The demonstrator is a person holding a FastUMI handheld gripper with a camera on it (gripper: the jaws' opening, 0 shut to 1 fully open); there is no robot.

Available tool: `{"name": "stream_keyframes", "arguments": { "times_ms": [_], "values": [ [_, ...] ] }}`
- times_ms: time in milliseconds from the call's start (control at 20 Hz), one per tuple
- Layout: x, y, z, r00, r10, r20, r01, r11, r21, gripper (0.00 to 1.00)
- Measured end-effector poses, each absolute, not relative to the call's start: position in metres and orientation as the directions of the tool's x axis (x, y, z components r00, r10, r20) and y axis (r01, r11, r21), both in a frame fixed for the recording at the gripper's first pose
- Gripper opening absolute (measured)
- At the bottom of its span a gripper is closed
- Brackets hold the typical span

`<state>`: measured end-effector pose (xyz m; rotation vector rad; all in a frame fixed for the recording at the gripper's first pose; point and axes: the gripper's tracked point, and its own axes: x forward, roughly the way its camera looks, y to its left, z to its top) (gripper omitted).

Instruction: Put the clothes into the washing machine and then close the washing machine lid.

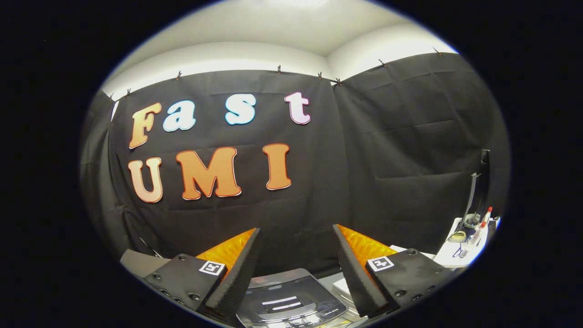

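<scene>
Fingers [241, 269] of the gripper [296, 273]: spread wide, nothing between them, held level and aimed at the black cloth wall [387, 159].

Washing machine [291, 303]: low between and just below the fingers; its dark glossy lid lies flat and looks shut. Clothes: cannot tell where they lie. Shut lid fits either a load already inside or one yet to go in. For any lid work, tilt down so the lid's edge sits between the fingers.

Side table [451, 259], right, well apart: small bottles [476, 234].

Writing: lid markings too small to read; square coded tags on the finger mounts.
</scene>
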<state>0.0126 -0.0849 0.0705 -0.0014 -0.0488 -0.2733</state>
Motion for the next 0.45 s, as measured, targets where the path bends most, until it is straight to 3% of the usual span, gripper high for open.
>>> {"name": "stream_keyframes", "arguments": {
  "times_ms": [450],
  "values": [
    [-0.005,-0.110,0.074,0.956,-0.290,0.041,0.289,0.957,0.024,0.98]
  ]
}}
